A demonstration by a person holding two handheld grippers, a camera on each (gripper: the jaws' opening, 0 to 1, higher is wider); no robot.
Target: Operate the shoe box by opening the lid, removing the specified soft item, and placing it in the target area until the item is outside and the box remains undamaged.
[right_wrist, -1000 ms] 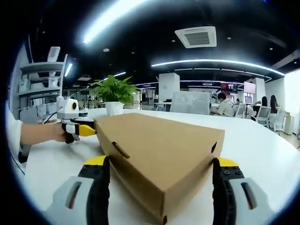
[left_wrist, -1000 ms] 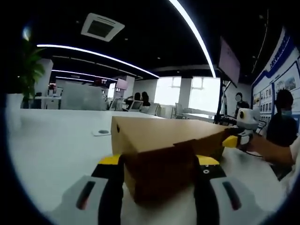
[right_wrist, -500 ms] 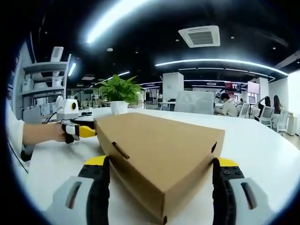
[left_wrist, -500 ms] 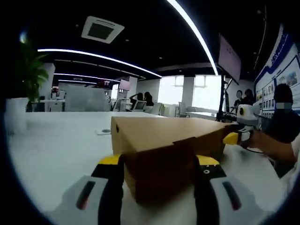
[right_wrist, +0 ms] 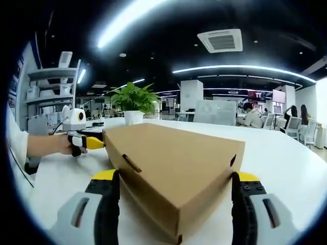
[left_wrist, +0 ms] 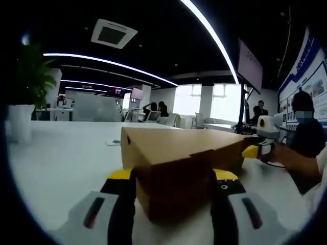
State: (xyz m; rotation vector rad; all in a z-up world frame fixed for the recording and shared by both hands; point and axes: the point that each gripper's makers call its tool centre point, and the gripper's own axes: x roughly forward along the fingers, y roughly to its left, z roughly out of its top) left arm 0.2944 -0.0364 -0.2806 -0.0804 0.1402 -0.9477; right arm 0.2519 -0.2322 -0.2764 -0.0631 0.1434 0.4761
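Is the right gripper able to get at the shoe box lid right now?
Probably yes: the right gripper already straddles one end of the closed shoe box, jaws on either side, with nothing lying on the lid.

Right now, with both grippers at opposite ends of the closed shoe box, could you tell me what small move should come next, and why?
Probably raise the left gripper a little to start lifting the lid. The shoe box is still closed on the white table, its end flap sits between the left jaws, and the right gripper straddles the far end, apparently steadying it.
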